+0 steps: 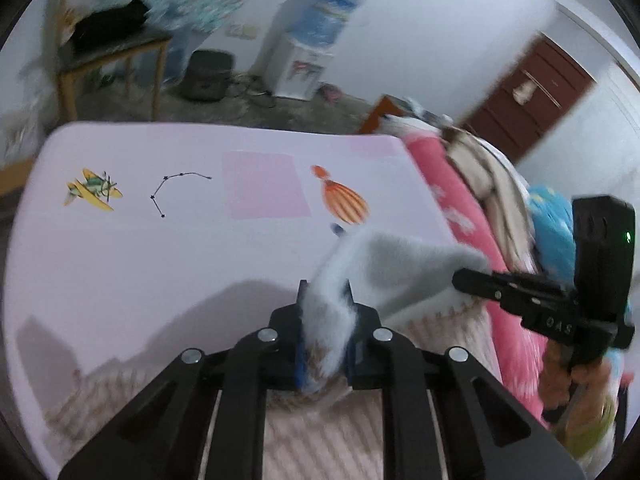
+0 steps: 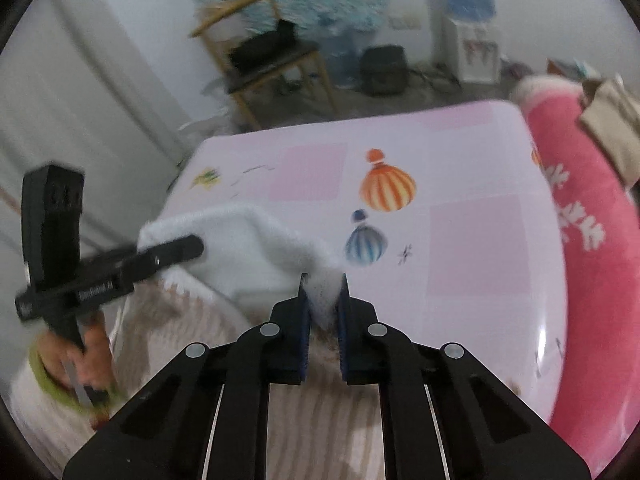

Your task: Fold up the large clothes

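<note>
A fluffy white and beige striped garment is held up over the pink bed sheet. My left gripper is shut on its white edge. My right gripper is shut on the same white edge further along; in the left wrist view it shows at the right, clamped on the cloth. The left gripper shows in the right wrist view at the left. The garment hangs between the two grippers, its striped part below the fingers.
A rolled pink blanket and a pile of clothes lie along the bed's right side. The sheet has balloon prints. Beyond the bed stand a wooden chair, a black bag and a water dispenser.
</note>
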The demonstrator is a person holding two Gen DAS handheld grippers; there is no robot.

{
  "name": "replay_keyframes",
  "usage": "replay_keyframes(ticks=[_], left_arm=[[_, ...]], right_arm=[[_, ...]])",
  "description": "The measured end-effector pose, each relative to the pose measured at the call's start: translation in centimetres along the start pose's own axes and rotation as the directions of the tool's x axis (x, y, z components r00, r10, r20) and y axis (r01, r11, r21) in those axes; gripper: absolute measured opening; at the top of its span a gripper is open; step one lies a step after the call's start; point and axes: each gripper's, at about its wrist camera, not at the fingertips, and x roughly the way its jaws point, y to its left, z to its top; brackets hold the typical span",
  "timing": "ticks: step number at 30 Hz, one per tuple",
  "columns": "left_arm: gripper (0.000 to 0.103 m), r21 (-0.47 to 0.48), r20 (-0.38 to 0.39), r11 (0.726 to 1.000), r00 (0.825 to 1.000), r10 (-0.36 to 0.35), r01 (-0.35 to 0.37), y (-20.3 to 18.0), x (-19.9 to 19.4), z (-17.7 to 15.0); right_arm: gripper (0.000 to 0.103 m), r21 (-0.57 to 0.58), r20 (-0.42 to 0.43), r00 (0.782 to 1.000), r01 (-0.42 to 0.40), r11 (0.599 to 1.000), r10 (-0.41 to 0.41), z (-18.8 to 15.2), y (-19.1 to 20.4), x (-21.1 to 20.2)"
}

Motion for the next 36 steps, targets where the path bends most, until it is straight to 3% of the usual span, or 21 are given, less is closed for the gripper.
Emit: replay_keyframes(ticks=[2, 5, 7, 9, 12, 14, 16, 19, 22, 26, 30, 33, 36], left_arm=[[0.013, 0.074, -0.013, 0.997, 1.000, -0.008, 0.009, -1.2, -2.1, -2.2], [0.014, 0.128, -0.061, 0.992, 0.998, -0.009, 0.016, -1.8, -3.6, -6.2], [0.015, 0.141, -0.103, 0.990, 0.995, -0.008, 0.023, -1.8, -3.6, -8.7], [0.016, 0.170, -0.116, 0.985, 0.993, 0.021, -0.001, -1.8, -3.4, -10.7], [0.016, 0.177, -0.103, 0.984, 0.994, 0.032, -0.014, -1.7, -3.3, -12.1], [0.016, 0.156, -0.080, 0.988, 0.996, 0.032, -0.019, -1.6, -3.3, -12.1], [0.017, 0.150, -0.062, 0.988, 0.998, 0.033, -0.024, -1.5, -3.6, -12.0], [0.019, 0.149, -0.062, 0.988, 0.997, 0.040, -0.031, -1.2, -4.2, -12.4], [0.022, 0.135, -0.063, 0.991, 0.998, 0.020, -0.011, -0.5, -5.8, -13.3], [0.023, 0.154, 0.026, 0.988, 0.999, -0.026, 0.021, -0.3, -9.0, -13.1], [0.028, 0.104, 0.109, 0.992, 0.990, -0.086, 0.075, -0.7, -9.7, -10.7], [0.028, 0.083, 0.066, 0.997, 0.998, -0.015, 0.009, -1.4, -6.9, -8.8], [0.028, 0.061, 0.002, 0.993, 0.995, 0.102, -0.102, -0.5, -3.1, -7.7]], right_arm=[[0.011, -0.052, 0.008, 1.000, 0.001, 0.999, 0.000, -1.9, 1.1, -1.4], [0.021, -0.108, -0.042, 0.999, -0.009, 0.994, 0.004, -5.7, 2.4, -2.3], [0.035, -0.108, -0.086, 0.996, -0.035, 0.994, 0.025, -8.2, 2.5, -2.8], [0.039, -0.108, -0.053, 0.997, -0.063, 0.992, 0.057, -9.0, 2.8, -4.4], [0.050, -0.099, 0.080, 0.983, -0.157, 0.983, 0.166, -8.2, 3.4, -7.1], [0.050, -0.078, 0.101, 0.976, -0.187, 0.979, 0.194, -7.2, 3.9, -6.3], [0.041, -0.050, 0.066, 0.979, -0.191, 0.980, 0.194, -6.1, 4.4, -3.8], [0.026, -0.002, -0.040, 0.987, -0.154, 0.988, 0.154, -6.3, 4.3, 1.2], [0.024, 0.065, -0.163, 0.975, -0.140, 0.988, 0.149, -9.4, 3.6, 5.1], [0.024, -0.014, -0.146, 0.982, -0.121, 0.993, 0.118, -11.4, 4.4, 4.1], [0.024, -0.069, -0.152, 0.986, -0.073, 0.995, 0.062, -11.1, 5.4, 2.9], [0.024, -0.092, -0.047, 0.997, -0.072, 0.993, 0.068, -9.3, 6.3, -0.1], [0.027, -0.091, 0.035, 0.999, 0.004, 0.996, -0.001, -7.6, 5.8, -0.8]])
